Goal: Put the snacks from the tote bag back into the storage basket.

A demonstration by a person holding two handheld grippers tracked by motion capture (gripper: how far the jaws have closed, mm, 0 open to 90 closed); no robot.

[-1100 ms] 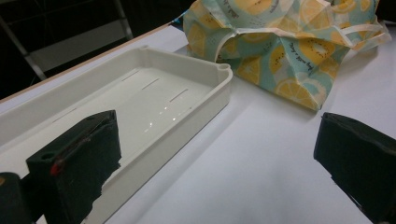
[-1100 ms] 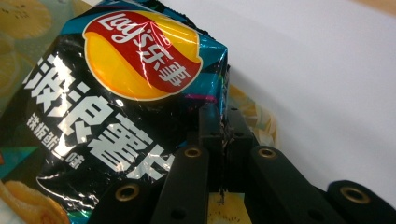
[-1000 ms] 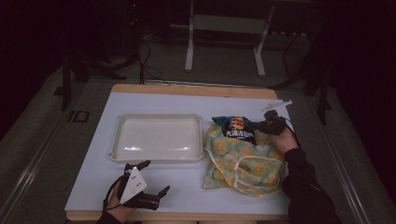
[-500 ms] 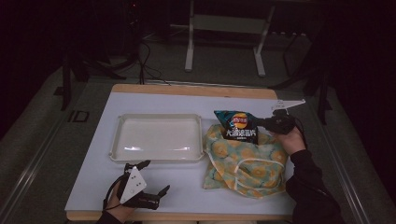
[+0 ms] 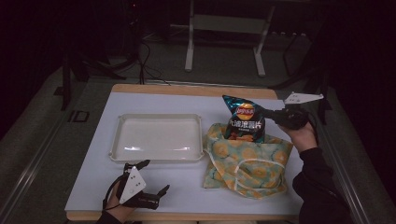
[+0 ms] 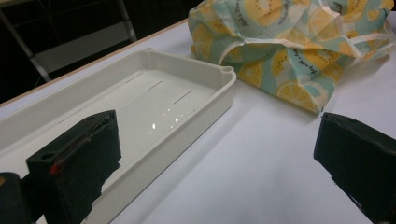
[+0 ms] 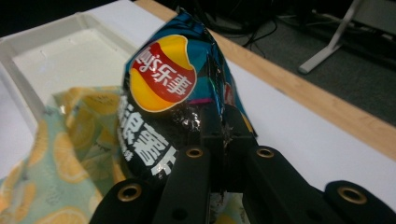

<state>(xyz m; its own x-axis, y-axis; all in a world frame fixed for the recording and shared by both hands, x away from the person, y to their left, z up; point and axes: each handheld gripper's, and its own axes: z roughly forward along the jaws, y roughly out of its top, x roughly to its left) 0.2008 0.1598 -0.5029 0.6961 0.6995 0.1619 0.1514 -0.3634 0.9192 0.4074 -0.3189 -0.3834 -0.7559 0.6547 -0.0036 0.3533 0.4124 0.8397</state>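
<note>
Chips leaving the bag
Right gripper (image 5: 275, 115) pinches the chip bag's (image 5: 243, 122) 3 o'clock edge; light, crushable. Left gripper (image 5: 152, 179) wide, idle.

A white surface (image 5: 154, 100) with a pale wooden strip (image 5: 187, 89) along its far edge stands on a grey floor (image 5: 224, 65). Beyond that edge is a light metal stand: two upright legs (image 5: 189, 46) joined by a crossbar (image 5: 229, 23) near the top. In the right gripper view, one foot of the stand (image 7: 327, 51) rests on the floor past the wooden strip. Dark cables (image 5: 144, 60) trail across the floor to the left of the stand. A dark post (image 5: 67, 79) rises off the surface's far left corner, with a small marking (image 5: 80, 115) on the floor near it. A pale rail (image 5: 32, 168) runs along the floor on the left. The background is too dark to read.
</note>
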